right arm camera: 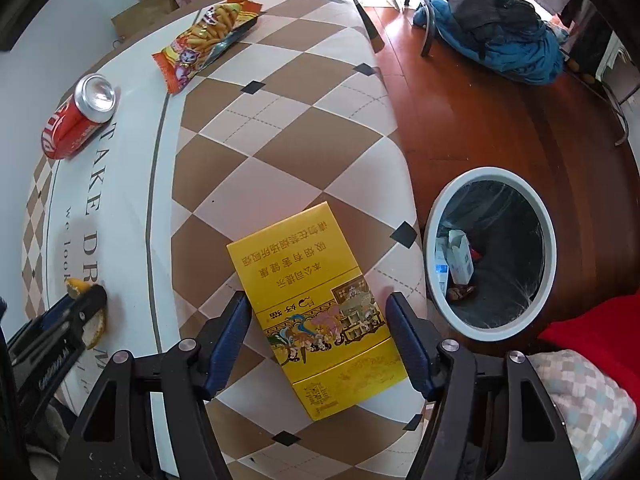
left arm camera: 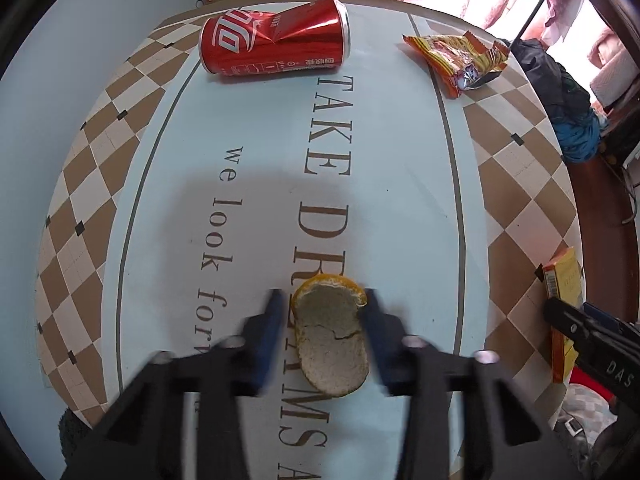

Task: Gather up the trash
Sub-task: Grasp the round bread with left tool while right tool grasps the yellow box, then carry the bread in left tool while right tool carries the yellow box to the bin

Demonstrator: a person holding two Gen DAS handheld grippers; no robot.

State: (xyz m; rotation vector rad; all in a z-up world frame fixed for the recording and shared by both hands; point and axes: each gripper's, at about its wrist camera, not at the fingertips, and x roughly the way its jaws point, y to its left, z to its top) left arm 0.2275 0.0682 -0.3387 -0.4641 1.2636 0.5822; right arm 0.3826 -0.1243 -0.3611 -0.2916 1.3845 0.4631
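Not much seems to have been collected yet, honestly. Four bits of trash can be counted on the checked brown-and-cream tablecloth [right arm camera: 280, 128], while a white carton and a few scraps can already be seen in the round white-rimmed bin with a black liner [right arm camera: 490, 250], down on the floor just right of the right claw [right arm camera: 316, 354].

That right claw is spread wide, with the flat yellow cardboard cigarette box [right arm camera: 316, 304] lying between its blue pads, nothing gripped yet. Chinese health-warning text is printed on the box; it's only partly readable.

The left claw [left arm camera: 326, 336] is spread as well, placed either side of the pale curved piece of orange peel [left arm camera: 330, 340]. Contact can't be told for sure because of motion blur.

Well ahead of the left claw, the dented red aluminium Coca-Cola can [left arm camera: 276, 40] is lying on its side, and ahead to the right an opened orange foil snack packet [left arm camera: 456, 60] is found, with a cartoon cat on it.

"TAKE DREAMS" and "we look for…" can be made out on the cloth, and "DAS" on the right claw's body.
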